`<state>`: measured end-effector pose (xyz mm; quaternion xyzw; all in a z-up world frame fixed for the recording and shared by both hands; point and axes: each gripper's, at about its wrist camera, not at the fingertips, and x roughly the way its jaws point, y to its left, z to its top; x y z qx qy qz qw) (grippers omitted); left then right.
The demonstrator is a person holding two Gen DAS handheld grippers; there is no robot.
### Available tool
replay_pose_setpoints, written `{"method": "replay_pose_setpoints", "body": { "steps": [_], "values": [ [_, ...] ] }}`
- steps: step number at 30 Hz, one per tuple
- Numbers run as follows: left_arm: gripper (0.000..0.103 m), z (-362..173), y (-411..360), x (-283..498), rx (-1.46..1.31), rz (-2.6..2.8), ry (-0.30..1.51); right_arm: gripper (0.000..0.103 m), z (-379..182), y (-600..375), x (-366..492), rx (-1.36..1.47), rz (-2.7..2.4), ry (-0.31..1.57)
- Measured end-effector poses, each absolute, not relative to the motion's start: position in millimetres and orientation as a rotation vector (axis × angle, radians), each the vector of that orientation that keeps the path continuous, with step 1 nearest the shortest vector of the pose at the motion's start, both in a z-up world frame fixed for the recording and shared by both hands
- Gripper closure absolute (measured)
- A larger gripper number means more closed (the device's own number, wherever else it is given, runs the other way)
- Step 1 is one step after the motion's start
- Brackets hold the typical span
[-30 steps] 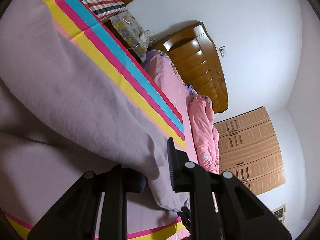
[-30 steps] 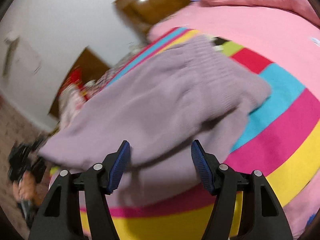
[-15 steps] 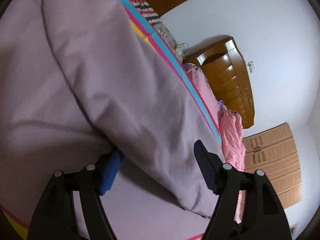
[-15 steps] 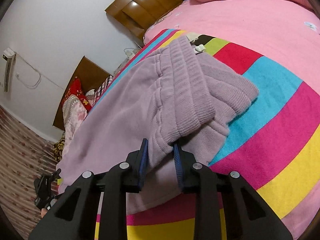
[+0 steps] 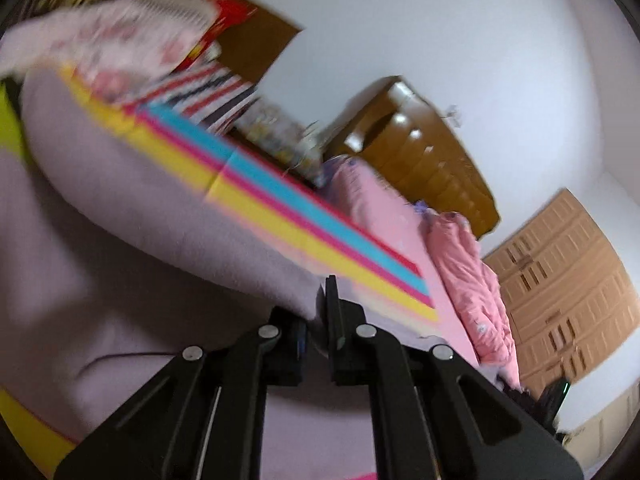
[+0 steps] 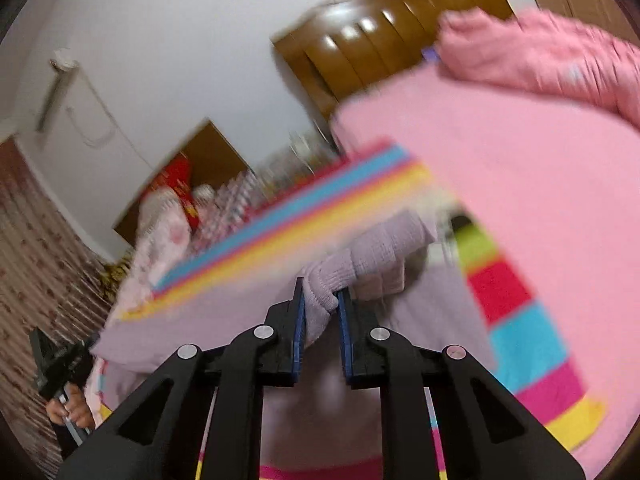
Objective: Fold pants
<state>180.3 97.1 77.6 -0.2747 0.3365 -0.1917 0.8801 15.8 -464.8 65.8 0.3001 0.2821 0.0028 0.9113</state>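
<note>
Through the left wrist camera we see the lilac pants (image 5: 132,216) spread over the striped mat (image 5: 304,216) on the pink bed (image 5: 384,216), their length running from the near right toward the far left. Our left gripper (image 5: 320,320) is clamped on a fold of that cloth; half a second ago its jaws stood wide around the fabric, and they have just been closing. The gripper tips downward, and the picture is blurred.

Through the right wrist camera, the ribbed hem (image 6: 340,272) of the pants rises out of our right gripper (image 6: 322,316), whose blue pads pinch it. These jaws have just been closing too, from a wide stance a second ago. The pants now hang lifted off the mat (image 6: 528,340), where before they lay flat. At the near left, the hand (image 6: 74,408) holding the other gripper shows.
</note>
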Motion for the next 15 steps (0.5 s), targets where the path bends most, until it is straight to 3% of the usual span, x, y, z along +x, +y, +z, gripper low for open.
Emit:
{"method": "replay_pose_setpoints", "body": {
  "steps": [3,7,9,15],
  "values": [
    [0.096,82,86,157,-0.454,-0.383,0.715,0.088,68,-470,4,0.601,0.007,0.591],
    [0.095,-15,81,152,-0.471,-0.308,0.988,0.089,-28,-473,-7,0.705,-0.087,0.806],
    [0.095,-43,79,149,-0.47,-0.281,1.043,0.091,-52,-480,-22,0.801,-0.065,0.764],
    [0.094,-25,79,149,-0.44,-0.288,0.992,0.091,-39,-468,-16,0.719,-0.091,0.773]
  ]
}}
